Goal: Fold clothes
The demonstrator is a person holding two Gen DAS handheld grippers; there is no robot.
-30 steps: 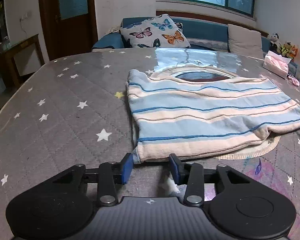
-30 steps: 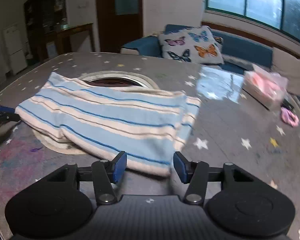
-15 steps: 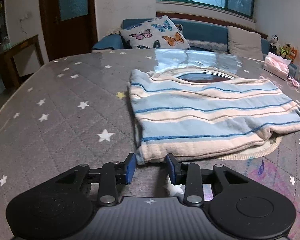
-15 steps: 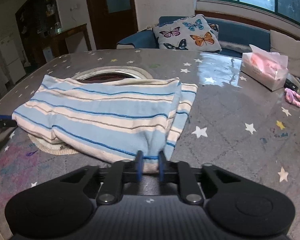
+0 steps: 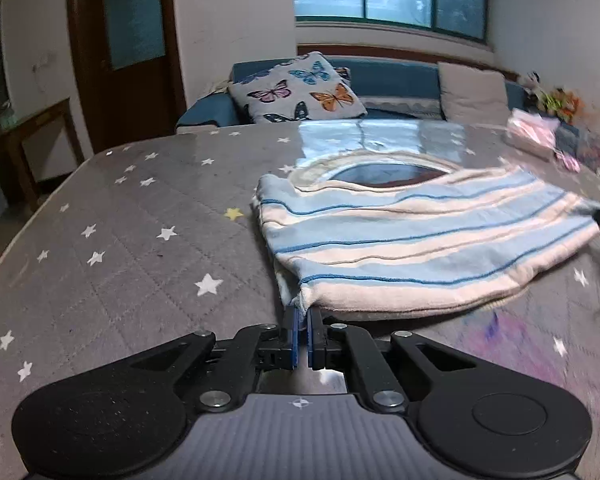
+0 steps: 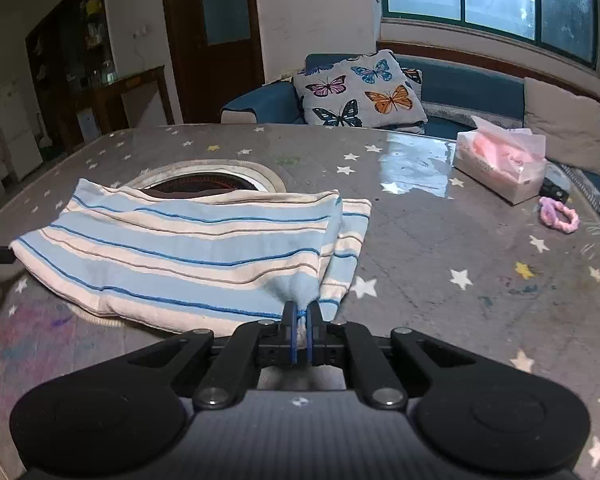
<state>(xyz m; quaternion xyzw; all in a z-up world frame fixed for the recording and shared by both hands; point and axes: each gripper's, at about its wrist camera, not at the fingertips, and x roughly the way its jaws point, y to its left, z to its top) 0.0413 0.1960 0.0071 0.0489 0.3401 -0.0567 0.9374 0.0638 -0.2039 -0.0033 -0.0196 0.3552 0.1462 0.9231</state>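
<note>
On the grey star-printed bench (image 5: 148,264), a blue-and-cream striped knit garment (image 5: 420,236) lies flat, partly over a round cream-rimmed opening (image 6: 204,170) in the cover. Its two near corners are each pinched.

Left gripper (image 5: 302,320): jaws closed on the near left corner of the garment; cloth visibly bunched at the tips. Right gripper (image 6: 301,318): jaws closed on the near right corner, a tuft of blue fabric drawn up between the pads. An under-layer (image 6: 350,240) of the same cloth shows beside that corner and looks free of the pinch.

Step in hand, as judged: lift the near edge and carry it over to the far edge for a half fold.

Notes for doing it well:
- Raise both corners together and level, so the edge stays taut without stretching the knit.
- Check the right pinch holds every layer meant to travel; otherwise the under-layer will trail.
- Carry low over the opening to avoid sag catching its rim.
- Keep clear of the pink tissue pack (image 6: 500,164) and pink hair tie (image 6: 558,214) to the right.
</note>
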